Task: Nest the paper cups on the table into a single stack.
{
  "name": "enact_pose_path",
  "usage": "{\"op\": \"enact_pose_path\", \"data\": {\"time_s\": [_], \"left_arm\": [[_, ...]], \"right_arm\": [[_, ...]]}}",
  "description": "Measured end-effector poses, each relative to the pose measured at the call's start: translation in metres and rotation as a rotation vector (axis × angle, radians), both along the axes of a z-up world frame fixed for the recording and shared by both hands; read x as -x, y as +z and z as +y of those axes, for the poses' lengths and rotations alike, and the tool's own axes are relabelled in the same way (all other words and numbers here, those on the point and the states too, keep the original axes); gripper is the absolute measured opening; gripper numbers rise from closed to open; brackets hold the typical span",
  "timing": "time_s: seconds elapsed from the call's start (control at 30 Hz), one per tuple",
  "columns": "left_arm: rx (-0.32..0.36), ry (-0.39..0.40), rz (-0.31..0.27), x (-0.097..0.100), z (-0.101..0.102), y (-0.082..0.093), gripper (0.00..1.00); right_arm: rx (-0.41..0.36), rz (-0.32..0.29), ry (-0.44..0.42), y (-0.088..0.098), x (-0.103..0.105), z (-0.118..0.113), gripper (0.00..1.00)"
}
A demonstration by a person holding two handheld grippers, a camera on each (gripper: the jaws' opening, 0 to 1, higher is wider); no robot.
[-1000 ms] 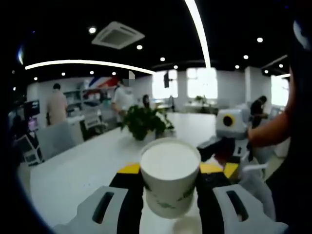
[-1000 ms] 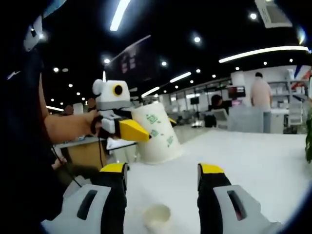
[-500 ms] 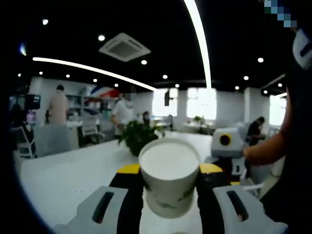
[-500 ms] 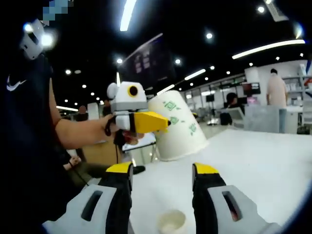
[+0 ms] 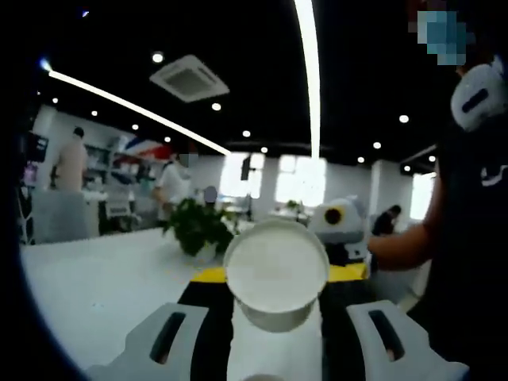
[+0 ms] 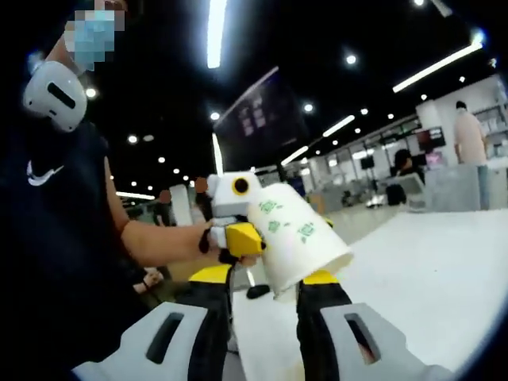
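Observation:
A white paper cup [image 5: 276, 270] with green print sits between the yellow-tipped jaws of my left gripper [image 5: 278, 276], which is shut on it. In the right gripper view the same cup [image 6: 298, 238] hangs tilted in the left gripper [image 6: 248, 238], above the white table [image 6: 413, 270]. The cup's wide end reaches down over the tips of my right gripper [image 6: 263, 278]. The right jaws stand open with a narrow gap, and whether they touch the cup is hidden. The right gripper [image 5: 337, 226] shows beyond the cup in the left gripper view.
The person's arm [image 6: 155, 242] and dark shirt take up the left of the right gripper view. A potted plant [image 5: 194, 226] stands further back on the table [image 5: 95, 278]. People and office desks are far behind.
The left gripper has carried the cup closer to the right gripper and tilted it further. The right jaws have narrowed. The small cup seen below the right jaws has left the picture.

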State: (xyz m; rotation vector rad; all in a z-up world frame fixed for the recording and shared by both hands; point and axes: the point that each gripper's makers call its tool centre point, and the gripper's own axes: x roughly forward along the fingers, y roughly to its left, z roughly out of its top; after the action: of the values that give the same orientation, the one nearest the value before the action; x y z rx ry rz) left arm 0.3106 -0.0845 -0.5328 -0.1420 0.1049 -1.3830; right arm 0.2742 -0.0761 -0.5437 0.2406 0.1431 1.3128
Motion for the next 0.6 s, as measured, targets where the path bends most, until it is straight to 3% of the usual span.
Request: {"op": "enact_pose_path", "data": {"time_s": [0.6], "left_arm": [[-0.104,-0.116,-0.01,0.017,0.004,-0.021,0.41]], "right_arm": [[-0.024,0.022,0.039,0.009,0.006,-0.001,0.14]]}}
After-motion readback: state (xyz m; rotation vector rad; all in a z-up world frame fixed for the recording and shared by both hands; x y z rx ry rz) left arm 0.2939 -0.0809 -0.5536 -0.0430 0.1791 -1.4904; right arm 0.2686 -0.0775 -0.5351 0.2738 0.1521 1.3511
